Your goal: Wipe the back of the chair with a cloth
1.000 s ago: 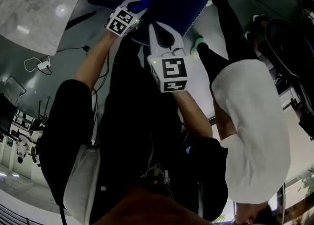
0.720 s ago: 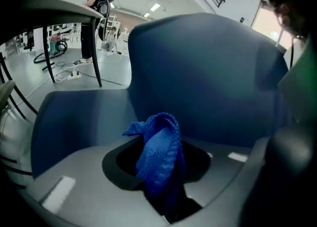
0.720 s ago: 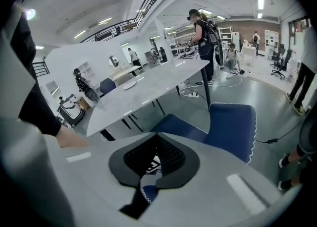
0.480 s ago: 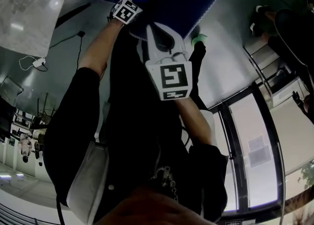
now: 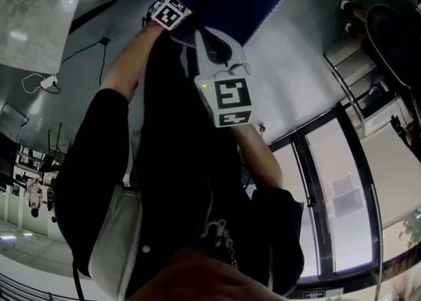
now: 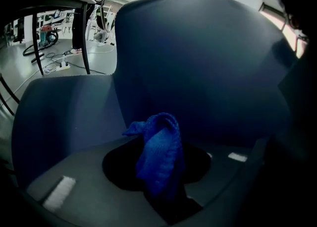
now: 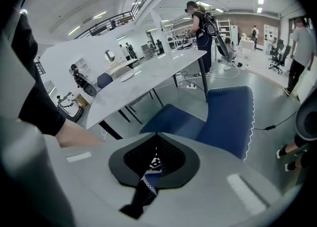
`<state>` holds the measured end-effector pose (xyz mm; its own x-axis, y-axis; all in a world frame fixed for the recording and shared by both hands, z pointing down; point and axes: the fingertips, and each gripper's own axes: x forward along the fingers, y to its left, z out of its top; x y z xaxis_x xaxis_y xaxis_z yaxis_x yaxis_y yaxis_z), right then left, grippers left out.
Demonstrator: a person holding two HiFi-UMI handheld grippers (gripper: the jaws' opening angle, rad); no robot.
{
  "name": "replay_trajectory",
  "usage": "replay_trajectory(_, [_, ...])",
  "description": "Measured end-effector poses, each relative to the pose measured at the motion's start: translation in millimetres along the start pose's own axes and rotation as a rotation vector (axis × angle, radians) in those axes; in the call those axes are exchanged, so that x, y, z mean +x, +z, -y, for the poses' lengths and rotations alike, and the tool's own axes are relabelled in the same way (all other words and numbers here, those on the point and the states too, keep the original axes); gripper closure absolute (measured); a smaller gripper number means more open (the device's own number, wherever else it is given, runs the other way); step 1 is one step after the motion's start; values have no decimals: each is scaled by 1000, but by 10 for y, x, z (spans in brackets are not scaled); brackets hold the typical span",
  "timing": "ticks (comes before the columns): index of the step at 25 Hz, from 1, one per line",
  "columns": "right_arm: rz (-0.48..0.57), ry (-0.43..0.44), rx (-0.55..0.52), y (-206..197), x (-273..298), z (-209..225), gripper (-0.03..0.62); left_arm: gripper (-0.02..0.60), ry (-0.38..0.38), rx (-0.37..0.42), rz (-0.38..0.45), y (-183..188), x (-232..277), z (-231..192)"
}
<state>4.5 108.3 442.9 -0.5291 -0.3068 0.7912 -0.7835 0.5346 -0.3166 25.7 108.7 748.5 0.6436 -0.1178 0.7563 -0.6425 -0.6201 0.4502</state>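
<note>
Blue cloth clamped in left gripper, held close to chair back; right gripper jaws pressed together, holding nothing

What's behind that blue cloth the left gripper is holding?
The dark blue chair back fills the view right behind the cloth, pinched in the left gripper. Whether they touch, I can't tell. What lies beyond the chair back is covered.

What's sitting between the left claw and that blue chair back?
A bunched blue cloth, pinched by the left gripper, stands before the chair back. The left gripper view shows it; contact with the chair is unclear.
</note>
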Motion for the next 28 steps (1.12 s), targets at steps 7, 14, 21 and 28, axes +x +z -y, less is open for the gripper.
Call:
replay_trajectory(7, [-9,2,5,-82,-94,36,590,454,-30,55,25,250,-289,262])
replay_trajectory(14, [11,2,-2,-36,-208,57,591,454,-57,56,34,497,-525,524])
replay_trajectory(21, [12,11,-49,-30,-398,105,591,454,-97,92,60,730,-828,844])
replay_trajectory(28, [-6,-19,-61,-91,-525,224,591,454,-126,117,93,912,-1128,1194])
